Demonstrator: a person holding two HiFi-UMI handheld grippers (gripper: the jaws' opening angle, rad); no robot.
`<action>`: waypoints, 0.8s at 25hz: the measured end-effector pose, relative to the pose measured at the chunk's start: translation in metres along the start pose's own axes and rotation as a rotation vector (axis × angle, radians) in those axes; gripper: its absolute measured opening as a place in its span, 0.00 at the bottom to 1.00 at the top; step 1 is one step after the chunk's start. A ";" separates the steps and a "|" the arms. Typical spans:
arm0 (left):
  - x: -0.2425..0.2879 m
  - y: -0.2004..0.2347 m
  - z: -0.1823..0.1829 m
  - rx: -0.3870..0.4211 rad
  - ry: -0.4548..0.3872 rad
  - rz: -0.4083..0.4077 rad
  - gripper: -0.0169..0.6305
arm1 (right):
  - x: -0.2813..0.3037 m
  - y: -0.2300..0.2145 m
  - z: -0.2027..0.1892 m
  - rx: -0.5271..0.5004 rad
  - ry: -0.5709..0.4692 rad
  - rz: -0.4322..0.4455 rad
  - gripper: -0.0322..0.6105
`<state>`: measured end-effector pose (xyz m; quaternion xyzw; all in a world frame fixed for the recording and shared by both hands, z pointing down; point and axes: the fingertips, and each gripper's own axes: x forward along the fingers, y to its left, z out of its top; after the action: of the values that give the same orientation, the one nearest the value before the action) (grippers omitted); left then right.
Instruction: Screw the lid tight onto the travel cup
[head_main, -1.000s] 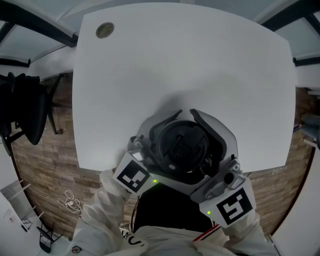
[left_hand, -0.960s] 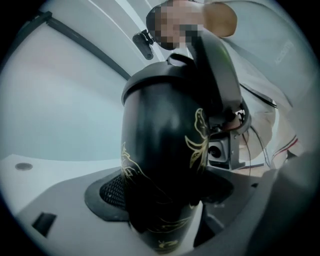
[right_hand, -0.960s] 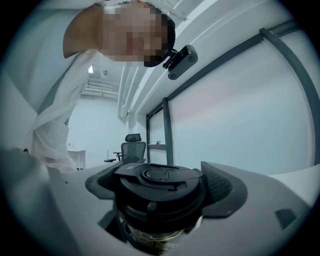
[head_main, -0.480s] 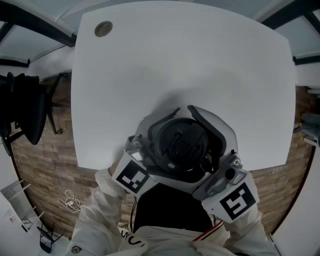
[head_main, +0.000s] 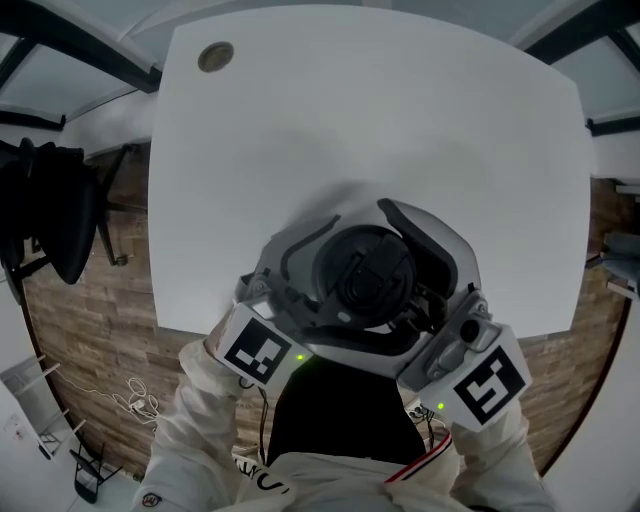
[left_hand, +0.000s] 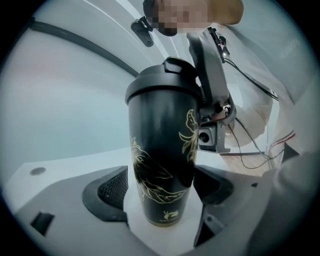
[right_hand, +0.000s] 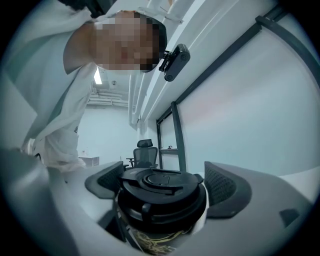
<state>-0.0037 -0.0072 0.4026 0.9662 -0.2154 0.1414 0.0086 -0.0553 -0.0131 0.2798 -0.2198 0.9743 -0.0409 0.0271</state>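
Note:
A black travel cup (left_hand: 162, 165) with gold line art stands upright on the white table (head_main: 400, 120), near its front edge. Its black lid (head_main: 367, 272) sits on top, flip tab up. My left gripper (left_hand: 163, 189) reaches in from the left and is shut on the cup's lower body, a pad against each side. One left finger (head_main: 296, 248) curves round the far-left side. My right gripper (right_hand: 162, 186) comes from the right, higher up, shut on the lid (right_hand: 160, 187) at its rim. The cup's body is hidden under the lid in the head view.
A round grommet (head_main: 215, 57) sits in the table's far-left corner. A black office chair (head_main: 50, 220) stands off the table's left side on the wood floor, with loose cables (head_main: 140, 405) below it. The person's white sleeves (head_main: 210, 420) crowd the front edge.
Both grippers have swung a little around the cup: the left marker cube moved left, the right one moved right and up. The cup stays where it was.

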 end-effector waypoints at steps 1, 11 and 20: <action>-0.003 0.000 -0.001 0.000 0.004 0.006 0.64 | -0.001 0.001 0.002 0.002 -0.002 0.005 0.81; -0.071 0.003 0.011 -0.053 0.048 0.118 0.64 | -0.041 -0.001 0.043 0.066 -0.013 -0.117 0.81; -0.132 0.025 0.124 -0.207 -0.048 0.336 0.64 | -0.089 -0.027 0.117 0.068 -0.032 -0.395 0.80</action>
<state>-0.0954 0.0155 0.2463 0.9137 -0.3872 0.0950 0.0792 0.0445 -0.0071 0.1684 -0.4065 0.9097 -0.0747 0.0412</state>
